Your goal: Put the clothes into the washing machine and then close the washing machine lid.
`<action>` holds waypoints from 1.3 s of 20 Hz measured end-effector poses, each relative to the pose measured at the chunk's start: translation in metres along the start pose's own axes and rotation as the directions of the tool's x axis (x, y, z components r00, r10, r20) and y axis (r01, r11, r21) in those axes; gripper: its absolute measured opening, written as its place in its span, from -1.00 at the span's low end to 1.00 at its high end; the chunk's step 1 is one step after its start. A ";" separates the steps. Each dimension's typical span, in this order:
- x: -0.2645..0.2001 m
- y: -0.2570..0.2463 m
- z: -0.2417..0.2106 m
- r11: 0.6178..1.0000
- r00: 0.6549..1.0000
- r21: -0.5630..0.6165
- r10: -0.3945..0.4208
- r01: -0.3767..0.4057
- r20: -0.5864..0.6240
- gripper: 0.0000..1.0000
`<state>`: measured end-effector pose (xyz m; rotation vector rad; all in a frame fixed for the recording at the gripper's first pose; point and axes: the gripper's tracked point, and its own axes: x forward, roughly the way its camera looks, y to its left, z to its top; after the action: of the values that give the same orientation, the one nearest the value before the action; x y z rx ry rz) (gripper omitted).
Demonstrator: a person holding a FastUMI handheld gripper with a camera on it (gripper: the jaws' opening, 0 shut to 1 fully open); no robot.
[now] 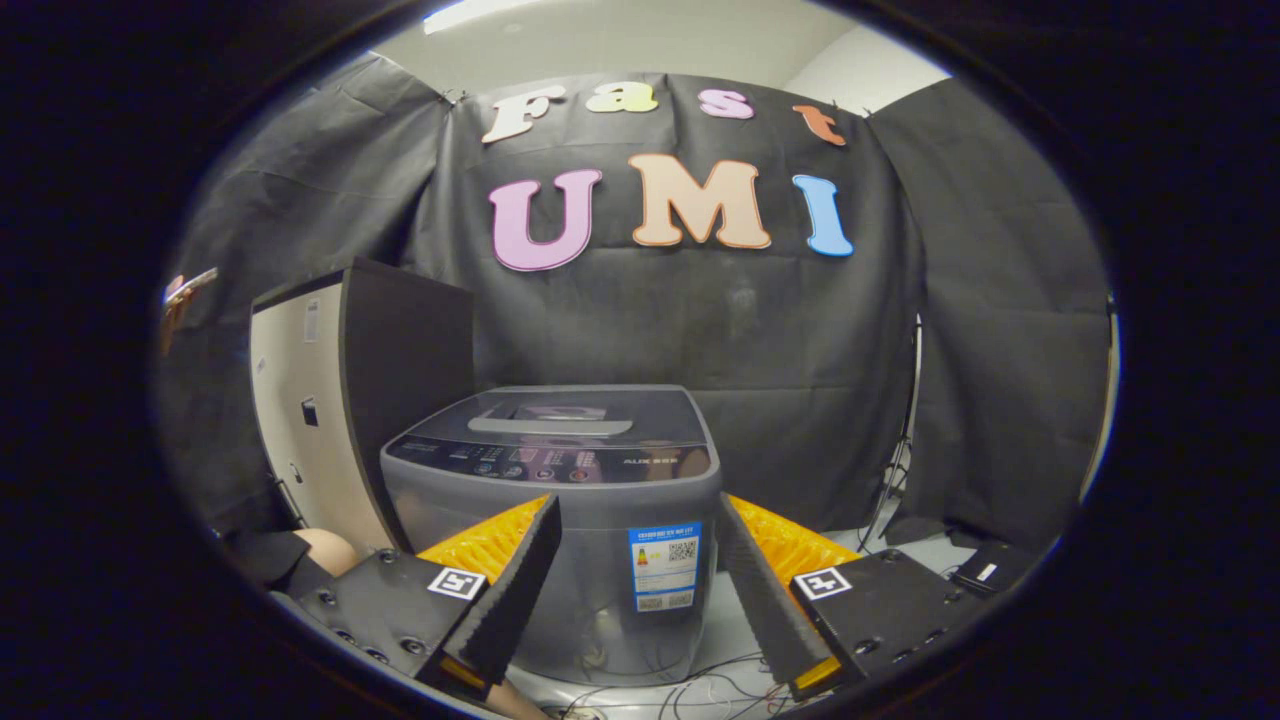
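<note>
Two fingers [530, 560] spread wide, washing machine [560, 500] beyond, lid [570, 415] closed.

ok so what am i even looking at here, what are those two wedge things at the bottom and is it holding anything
This picture comes from a fisheye camera riding on a hand-held gripper, looking forward along its two fingers. Those wedges are the fingers. A person carries the tool; no robot arm is involved. The jaws stand open with nothing held between them. Just beyond them stands a grey top-loading washing machine, its dark lid down flat. Beside it is a tall cabinet with a pale side and dark front. Thin loose cables lie on the pale floor by the machine's base. Black cloth forms the booth wall behind.
</note>
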<state>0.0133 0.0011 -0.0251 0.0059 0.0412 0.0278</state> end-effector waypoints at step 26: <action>-0.018 0.001 0.008 1.000 0.999 -0.008 0.002 -0.002 0.044 0.92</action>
<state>-0.0042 0.0017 -0.0166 -0.0009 -0.0025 0.0296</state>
